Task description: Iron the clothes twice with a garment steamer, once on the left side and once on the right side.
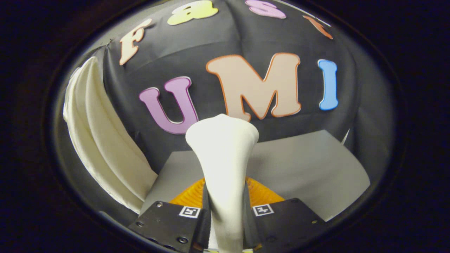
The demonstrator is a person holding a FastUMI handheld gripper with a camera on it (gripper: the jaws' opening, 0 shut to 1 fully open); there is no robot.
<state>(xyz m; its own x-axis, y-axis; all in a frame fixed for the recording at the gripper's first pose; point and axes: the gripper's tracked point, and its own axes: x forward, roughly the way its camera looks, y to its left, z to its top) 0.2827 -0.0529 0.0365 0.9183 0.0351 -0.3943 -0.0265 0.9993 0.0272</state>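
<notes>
A white garment steamer (pixel 223 168) stands upright between my two fingers, its narrow handle pinched by them and its wider head rising ahead of the fingertips. My gripper (pixel 226 214) is shut on that handle. A white garment (pixel 102 140) hangs to the left of the fingers against the black cloth wall, falling in long folds. The steamer's head is apart from the garment, well to its right.
A grey tabletop (pixel 309 172) lies beyond the fingers, ending at the black cloth wall. An orange ribbed object (pixel 262 192) sits just ahead of the fingertips, behind the steamer's handle.
</notes>
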